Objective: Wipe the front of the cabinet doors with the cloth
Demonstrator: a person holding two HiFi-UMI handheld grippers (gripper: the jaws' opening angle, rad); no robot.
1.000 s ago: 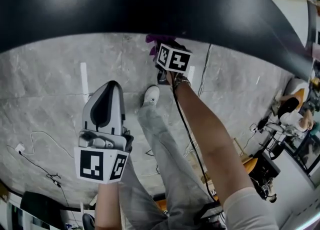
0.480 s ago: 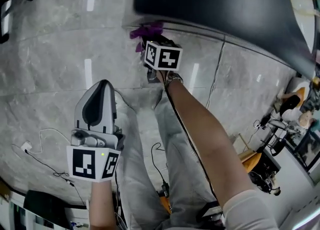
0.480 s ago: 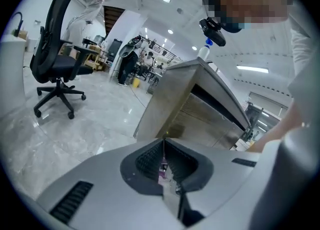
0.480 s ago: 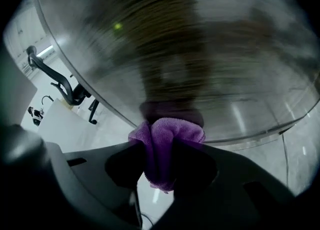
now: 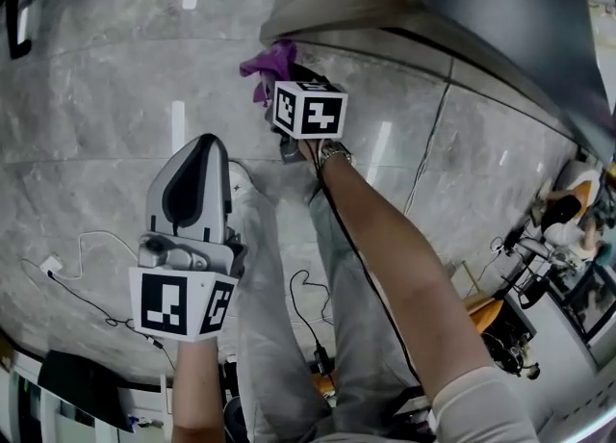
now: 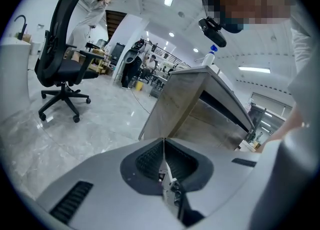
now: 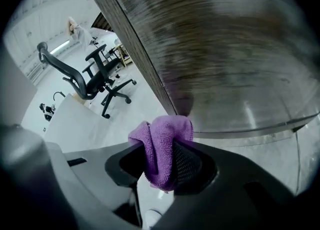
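Cloth (image 7: 167,133) now nearer the cabinet (image 7: 225,49), lengthwise along right gripper's (image 7: 164,160) tight jaws; left gripper's (image 6: 163,146) jaws together.

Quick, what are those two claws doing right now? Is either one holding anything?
Left claw: closed, with nothing in it.
Right claw: closed on the purple cloth.

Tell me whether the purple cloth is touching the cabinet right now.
Cannot tell. In the right gripper view the cloth, clamped in the right gripper, overlaps the lower corner of the cabinet, but neither contact nor a gap shows plainly.
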